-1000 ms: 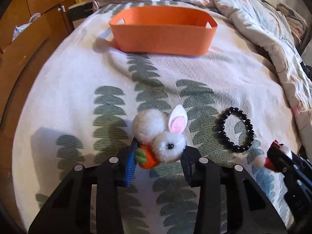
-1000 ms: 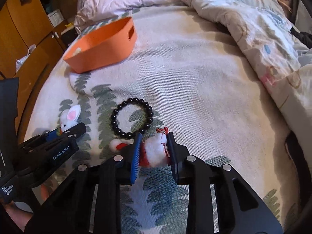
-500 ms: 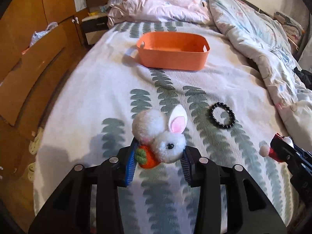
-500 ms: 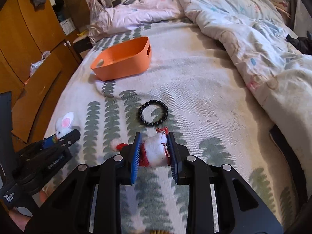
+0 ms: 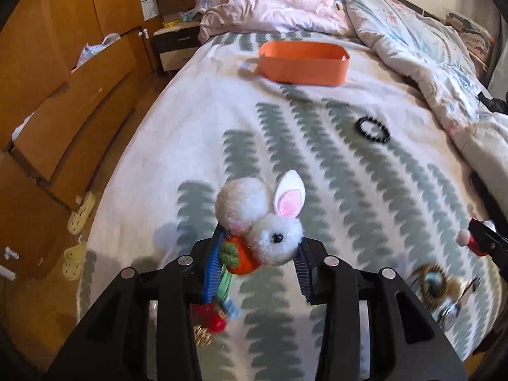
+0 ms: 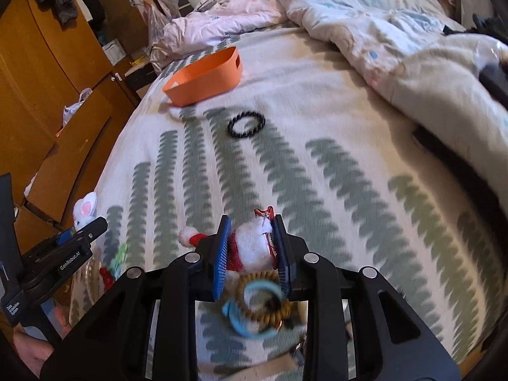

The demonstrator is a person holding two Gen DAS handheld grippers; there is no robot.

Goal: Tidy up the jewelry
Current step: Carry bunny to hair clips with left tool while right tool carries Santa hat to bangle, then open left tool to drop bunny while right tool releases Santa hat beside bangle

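My left gripper (image 5: 258,252) is shut on a fluffy white bunny charm (image 5: 263,219) with a pink ear and an orange carrot, held above the bed. My right gripper (image 6: 252,241) is shut on a white and red Santa charm (image 6: 252,244); its pom-pom (image 6: 185,233) sticks out to the left. The orange bin (image 5: 303,62) (image 6: 204,76) sits far up the bed. A black bead bracelet (image 5: 373,129) (image 6: 246,123) lies on the sheet between the grippers and the bin. Below the right gripper lie a wooden bead bracelet (image 6: 262,300) and a blue ring (image 6: 250,320).
The bed (image 5: 190,133) has a white sheet with green leaf stripes. A rumpled duvet (image 6: 397,31) covers its right side. Wooden drawers (image 5: 57,104) stand close on the left. Small trinkets (image 5: 209,316) lie under the left gripper, and an eye-shaped ornament (image 5: 435,284) lies near the right one.
Both grippers have pulled back from the bin and risen a little with their charms held. The bin and black bracelet look farther away; more jewelry has come into view near the front edge.
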